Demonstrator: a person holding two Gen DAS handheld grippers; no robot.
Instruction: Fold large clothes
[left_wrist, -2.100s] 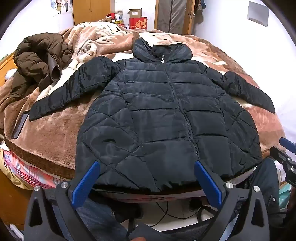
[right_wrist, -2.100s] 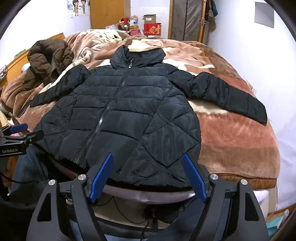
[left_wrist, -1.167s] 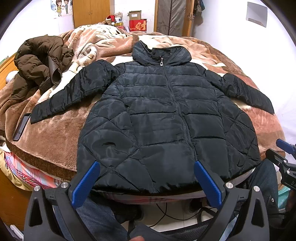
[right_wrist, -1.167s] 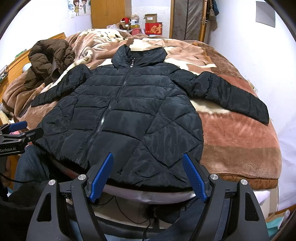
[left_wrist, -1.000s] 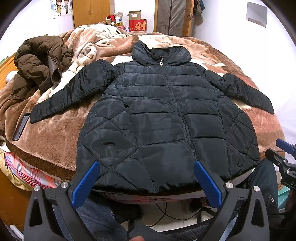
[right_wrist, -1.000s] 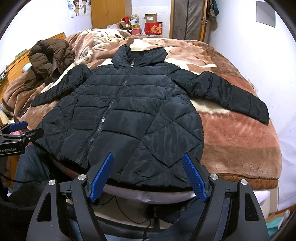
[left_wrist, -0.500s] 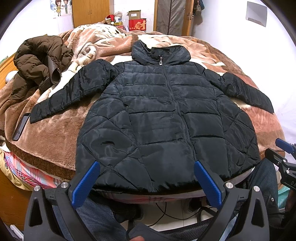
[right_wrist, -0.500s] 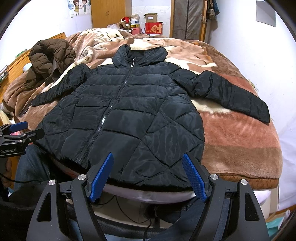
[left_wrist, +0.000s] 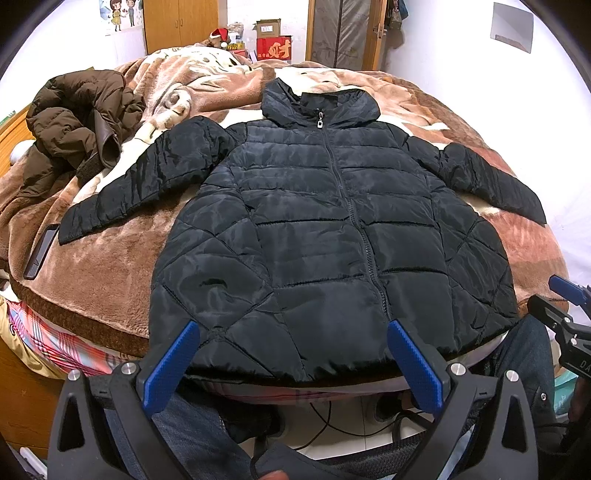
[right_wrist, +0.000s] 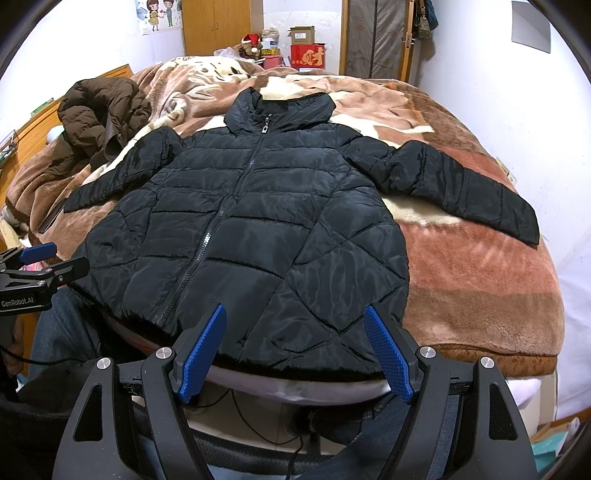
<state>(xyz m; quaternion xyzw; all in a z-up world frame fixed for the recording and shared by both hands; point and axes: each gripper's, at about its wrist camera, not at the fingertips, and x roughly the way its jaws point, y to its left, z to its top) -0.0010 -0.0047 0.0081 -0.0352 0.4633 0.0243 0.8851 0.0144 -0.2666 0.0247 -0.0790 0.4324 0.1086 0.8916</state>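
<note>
The black quilted puffer jacket (left_wrist: 325, 229) lies zipped and face up on the brown plush blanket (right_wrist: 480, 280), sleeves spread, its hem straight ahead of both tools. The left gripper (left_wrist: 291, 354) and right gripper (right_wrist: 295, 343) are spread wide, holding nothing. A good first fold likely starts at a sleeve cuff, pinching both layers. The hem overhangs the bed edge; ahead-left, a crumpled brown coat (left_wrist: 74, 122) limits room.

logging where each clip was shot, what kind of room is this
Most likely a home bedroom: a bed under a brown plush blanket, a wooden wardrobe at the back, and a black puffer jacket spread out.
</note>
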